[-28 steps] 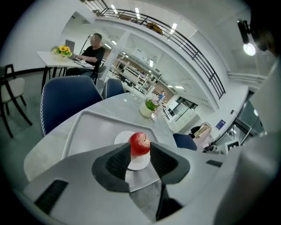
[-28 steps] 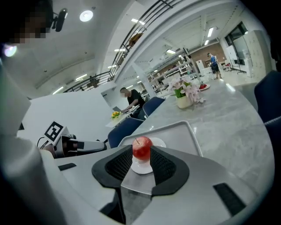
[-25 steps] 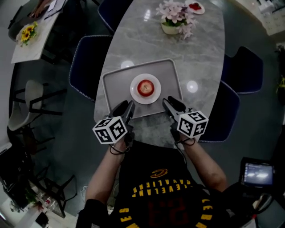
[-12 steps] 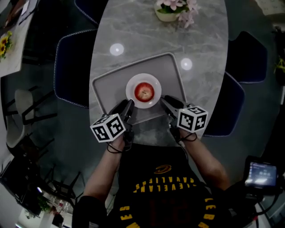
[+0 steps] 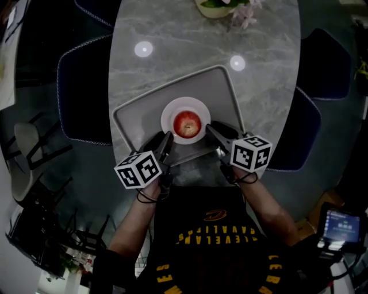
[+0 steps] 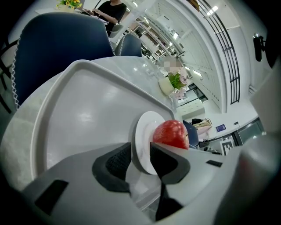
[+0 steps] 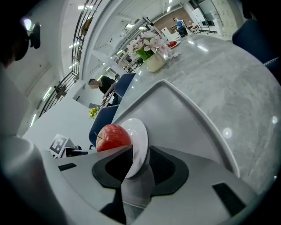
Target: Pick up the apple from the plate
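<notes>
A red apple (image 5: 187, 123) sits on a small white plate (image 5: 172, 112) in the middle of a grey tray (image 5: 132, 115). My left gripper (image 5: 163, 139) is at the plate's near-left rim and my right gripper (image 5: 215, 130) at its near-right rim. Both are open and hold nothing. In the left gripper view, the left gripper (image 6: 139, 160) has the plate (image 6: 142, 136) rim showing in its gap, and the apple (image 6: 171, 133) lies just beyond. From the right gripper (image 7: 139, 165), the plate (image 7: 140, 136) rim again fills the gap, with the apple (image 7: 113, 136) to the left.
The tray lies on a grey marble oval table (image 5: 259, 86). A pot of pink flowers (image 5: 221, 6) stands at the far end. Dark blue chairs stand at the left (image 5: 80, 86) and the right (image 5: 307, 123). The tray has a raised rim (image 6: 39, 118).
Both grippers have moved forward over the tray's near edge and now flank the plate. The apple and plate have stayed put.
</notes>
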### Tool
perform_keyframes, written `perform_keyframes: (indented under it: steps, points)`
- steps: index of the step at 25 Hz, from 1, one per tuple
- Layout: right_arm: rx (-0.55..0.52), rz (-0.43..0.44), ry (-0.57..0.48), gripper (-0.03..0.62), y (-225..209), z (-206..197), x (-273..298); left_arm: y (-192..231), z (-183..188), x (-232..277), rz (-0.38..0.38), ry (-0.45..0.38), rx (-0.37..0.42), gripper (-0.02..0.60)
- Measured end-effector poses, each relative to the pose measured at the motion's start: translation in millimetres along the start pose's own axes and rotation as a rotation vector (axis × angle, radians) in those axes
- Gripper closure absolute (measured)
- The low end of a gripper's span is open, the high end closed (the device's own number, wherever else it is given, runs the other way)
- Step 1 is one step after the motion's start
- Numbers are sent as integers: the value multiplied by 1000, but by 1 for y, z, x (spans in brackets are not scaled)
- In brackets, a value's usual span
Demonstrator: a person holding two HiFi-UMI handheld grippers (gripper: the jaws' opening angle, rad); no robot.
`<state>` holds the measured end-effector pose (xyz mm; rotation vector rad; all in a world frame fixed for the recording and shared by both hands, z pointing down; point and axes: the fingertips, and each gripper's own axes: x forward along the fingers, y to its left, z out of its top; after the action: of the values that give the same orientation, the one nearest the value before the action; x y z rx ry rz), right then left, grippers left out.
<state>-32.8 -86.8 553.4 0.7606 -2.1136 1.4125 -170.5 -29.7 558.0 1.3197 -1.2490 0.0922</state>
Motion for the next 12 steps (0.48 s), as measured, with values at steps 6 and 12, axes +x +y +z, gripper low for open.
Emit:
perform_keyframes:
  steps: [6, 12]
  points:
    - [5, -25, 28, 468, 2, -4, 4, 3, -1, -3, 6, 18, -29, 445]
    - [-23, -47, 68, 468, 6, -6, 9, 4, -1, -7, 2, 30, -30, 445]
